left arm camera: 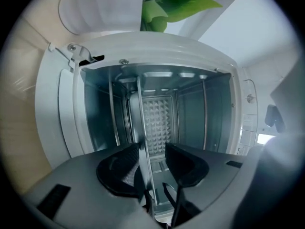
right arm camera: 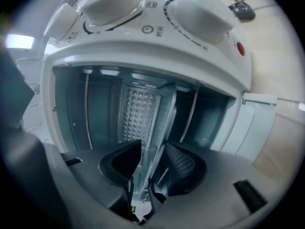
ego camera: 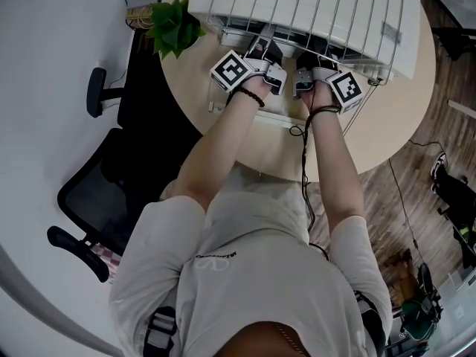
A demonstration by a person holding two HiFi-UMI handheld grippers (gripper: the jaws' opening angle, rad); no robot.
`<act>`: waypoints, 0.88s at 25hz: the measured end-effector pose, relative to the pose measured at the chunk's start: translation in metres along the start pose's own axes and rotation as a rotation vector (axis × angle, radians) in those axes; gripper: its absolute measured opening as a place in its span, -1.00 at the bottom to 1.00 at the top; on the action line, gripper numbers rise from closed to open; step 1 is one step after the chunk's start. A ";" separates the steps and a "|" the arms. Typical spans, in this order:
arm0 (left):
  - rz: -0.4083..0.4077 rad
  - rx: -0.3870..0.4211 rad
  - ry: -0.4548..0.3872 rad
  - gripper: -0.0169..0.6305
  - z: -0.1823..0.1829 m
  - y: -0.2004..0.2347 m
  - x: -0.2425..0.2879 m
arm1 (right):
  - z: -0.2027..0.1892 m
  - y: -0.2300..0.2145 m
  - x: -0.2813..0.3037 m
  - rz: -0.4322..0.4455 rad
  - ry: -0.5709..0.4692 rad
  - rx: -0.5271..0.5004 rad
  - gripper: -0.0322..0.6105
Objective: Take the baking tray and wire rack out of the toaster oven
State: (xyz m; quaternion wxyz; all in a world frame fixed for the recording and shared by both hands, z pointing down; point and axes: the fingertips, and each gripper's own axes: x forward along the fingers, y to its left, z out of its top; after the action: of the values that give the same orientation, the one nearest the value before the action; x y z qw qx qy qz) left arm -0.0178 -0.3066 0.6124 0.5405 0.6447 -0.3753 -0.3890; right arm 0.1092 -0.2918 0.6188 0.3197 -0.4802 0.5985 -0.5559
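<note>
The white toaster oven (ego camera: pixel 297 10) stands open on a round wooden table (ego camera: pixel 387 125), and both gripper views look into its metal cavity on their side. The baking tray (left arm camera: pixel 137 123) shows edge-on as a thin grey strip. My left gripper (left arm camera: pixel 153 151) straddles that edge: one pad lies against it and a gap remains at the other pad. My right gripper (right arm camera: pixel 152 149) is shut on the tray's edge (right arm camera: pixel 155 123), with a rack wire just beside it. In the head view both grippers, left (ego camera: pixel 262 54) and right (ego camera: pixel 306 67), reach into the oven mouth side by side.
The oven's lowered door (ego camera: pixel 277 117) lies under my forearms. Two white knobs (right arm camera: pixel 112 4) sit on the control panel. A green plant (ego camera: pixel 175 24) stands left of the oven. A black office chair (ego camera: pixel 97 184) is beside the table on the left.
</note>
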 end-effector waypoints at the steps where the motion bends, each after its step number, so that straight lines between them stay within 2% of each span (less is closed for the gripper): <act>1: -0.003 -0.008 -0.003 -0.41 0.000 0.000 0.001 | 0.001 0.000 0.001 -0.001 -0.003 0.005 -0.42; 5: 0.009 -0.025 -0.018 -0.52 0.002 0.004 0.001 | 0.001 -0.004 0.002 -0.007 -0.003 0.009 -0.49; 9: 0.054 -0.061 -0.042 -0.73 0.003 0.015 0.001 | 0.001 -0.007 0.004 -0.015 -0.005 0.009 -0.54; 15: 0.046 -0.120 -0.065 -0.73 0.003 0.017 0.001 | 0.006 -0.016 0.004 -0.043 -0.018 0.031 -0.58; 22: 0.053 -0.095 -0.076 -0.80 0.003 0.016 0.001 | 0.007 -0.015 0.005 -0.029 -0.021 0.030 -0.64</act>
State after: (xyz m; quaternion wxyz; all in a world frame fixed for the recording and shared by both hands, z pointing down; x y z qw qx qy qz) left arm -0.0217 -0.3107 0.6274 0.5661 0.5928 -0.3936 -0.4163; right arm 0.1175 -0.2977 0.6331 0.3250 -0.4895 0.5798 -0.5644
